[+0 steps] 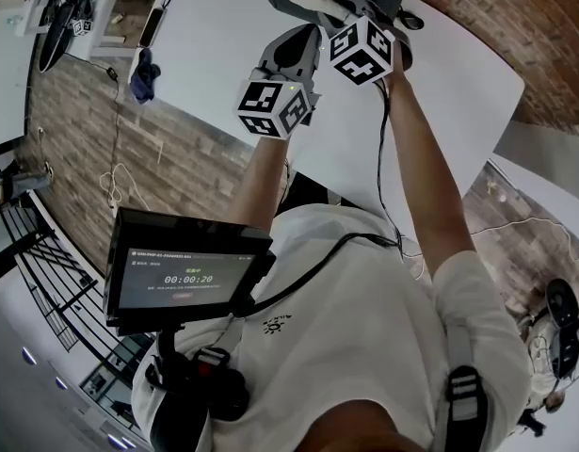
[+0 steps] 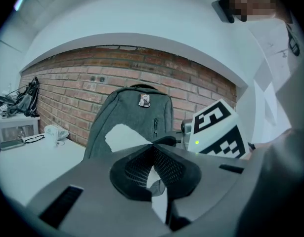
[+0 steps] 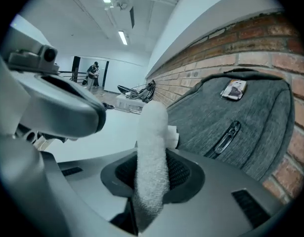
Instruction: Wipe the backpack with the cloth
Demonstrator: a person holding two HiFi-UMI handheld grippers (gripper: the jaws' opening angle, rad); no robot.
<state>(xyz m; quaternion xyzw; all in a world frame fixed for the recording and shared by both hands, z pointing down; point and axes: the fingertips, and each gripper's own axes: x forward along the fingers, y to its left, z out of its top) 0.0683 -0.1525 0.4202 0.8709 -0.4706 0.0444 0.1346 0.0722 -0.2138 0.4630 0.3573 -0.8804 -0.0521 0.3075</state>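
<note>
Reading first what can be read: the screen (image 1: 181, 279) mounted at the person's chest shows a timer, 00:00:20, with the lines around it too small to make out. The grey backpack (image 3: 240, 127) stands upright on the white table (image 1: 223, 36) against the brick wall (image 2: 67, 83). A small label (image 3: 234, 89) sits near its top (print illegible), a zip pull (image 3: 225, 138) lies on its front, and whatever it holds is out of sight. The right gripper (image 3: 152, 179) clamps the white cloth (image 3: 152, 132) between its jaws, just before the backpack's front. The left gripper (image 2: 154, 174) has its jaws closed together, nothing between them.
</note>
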